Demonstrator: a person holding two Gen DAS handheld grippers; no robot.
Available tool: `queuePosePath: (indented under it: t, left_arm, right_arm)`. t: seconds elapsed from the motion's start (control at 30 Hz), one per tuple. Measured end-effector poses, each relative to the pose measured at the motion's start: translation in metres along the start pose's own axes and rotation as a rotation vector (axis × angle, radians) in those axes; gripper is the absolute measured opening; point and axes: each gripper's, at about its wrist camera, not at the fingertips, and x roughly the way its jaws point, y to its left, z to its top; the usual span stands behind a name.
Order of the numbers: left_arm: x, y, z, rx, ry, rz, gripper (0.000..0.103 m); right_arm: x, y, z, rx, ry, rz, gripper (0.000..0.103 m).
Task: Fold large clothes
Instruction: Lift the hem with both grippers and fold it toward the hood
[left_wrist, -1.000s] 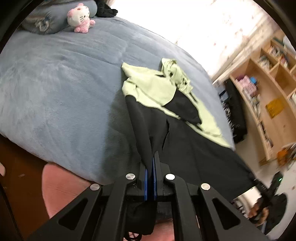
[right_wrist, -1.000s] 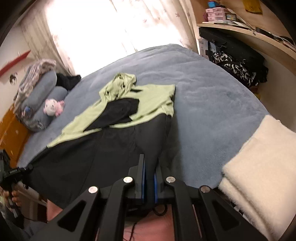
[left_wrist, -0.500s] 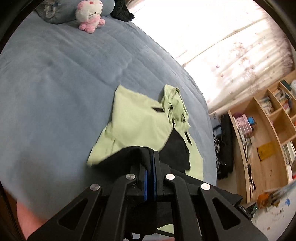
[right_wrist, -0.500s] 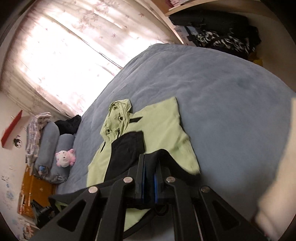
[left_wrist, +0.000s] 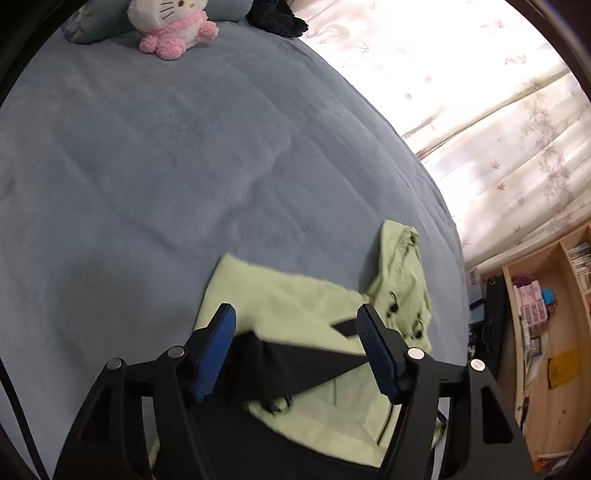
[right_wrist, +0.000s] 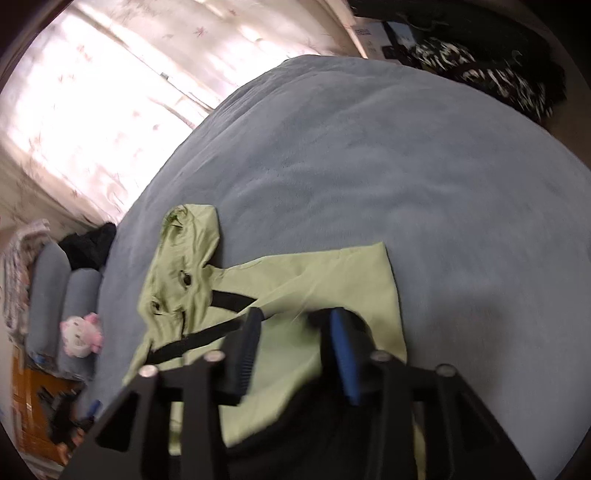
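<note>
The jacket (left_wrist: 295, 310), one piece in light green and black, lies on the bed (left_wrist: 147, 166) right in front of both my tools, and its black lower part is folded up over the green body. I count one bed, covered with a grey-blue blanket; it fills most of both views, ahead of the fingers and to both sides. Past the far edge of the bed hangs one light curtain (left_wrist: 461, 92) with a small leaf pattern, bright from the window. To the right of my left gripper (left_wrist: 297, 350) stands one wooden shelf (left_wrist: 554, 332) with boxes and books. I see two grey pillows (right_wrist: 62, 295) far to the left of my right gripper (right_wrist: 295, 343), touching each other, and one pink and white plush toy (right_wrist: 81, 334) leaning against them. One dark bundle of cloth (right_wrist: 92, 243) lies just behind the pillows.

The hood (right_wrist: 184, 258) of the jacket points away from me, ahead and left of the right tool.

My left gripper is released: the two blue pads (left_wrist: 218, 347) stand wide apart, and the folded black edge runs between them. I cannot tell if a pad touches it. My right gripper is also spread, its fingers resting over the green cloth with nothing pinched.
</note>
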Motion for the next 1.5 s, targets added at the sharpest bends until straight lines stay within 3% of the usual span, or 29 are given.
queuePosePath:
  t: [0.13, 0.23, 0.43, 0.63, 0.77, 0.97, 1.03, 1.1, 1.17, 1.4, 1.5]
  left_arm:
    - [0.028, -0.011, -0.003, 0.167, 0.062, 0.033, 0.066]
    - [0.043, -0.017, -0.021, 0.352, 0.147, 0.03, 0.066]
    - [0.041, -0.007, -0.053, 0.572, 0.273, -0.066, 0.066]
    - [0.024, 0.001, -0.075, 0.747, 0.355, -0.08, 0.066]
    - [0.022, -0.006, -0.097, 0.945, 0.369, -0.011, 0.066]
    - [0.046, -0.026, -0.107, 1.176, 0.285, 0.13, 0.066]
    - [0.055, -0.033, -0.099, 1.19, 0.259, 0.153, 0.066]
    - [0.066, -0.036, -0.09, 1.19, 0.23, 0.175, 0.066]
    - [0.074, -0.038, -0.084, 1.194, 0.203, 0.187, 0.066]
    - [0.089, -0.037, -0.055, 1.117, 0.154, 0.172, 0.068]
    - [0.094, -0.037, -0.047, 1.1, 0.149, 0.168, 0.068]
  right_arm:
    - [0.02, 0.003, -0.005, -0.126, 0.026, -0.026, 0.047]
    - [0.031, -0.004, -0.014, -0.22, 0.054, -0.076, 0.048]
    - [0.05, -0.014, -0.018, -0.344, 0.088, -0.161, 0.048]
    - [0.073, 0.001, -0.006, -0.438, 0.122, -0.131, 0.048]
    - [0.095, 0.006, 0.0, -0.478, 0.164, -0.123, 0.059]
    - [0.105, 0.012, 0.0, -0.478, 0.136, -0.142, 0.058]
    - [0.107, 0.011, 0.001, -0.468, 0.128, -0.15, 0.049]
    - [0.109, 0.011, 0.001, -0.457, 0.116, -0.173, 0.032]
    - [0.111, 0.009, 0.004, -0.432, 0.103, -0.193, 0.024]
    - [0.113, 0.008, 0.003, -0.404, 0.095, -0.199, 0.024]
    - [0.112, 0.002, 0.007, -0.362, 0.108, -0.156, 0.032]
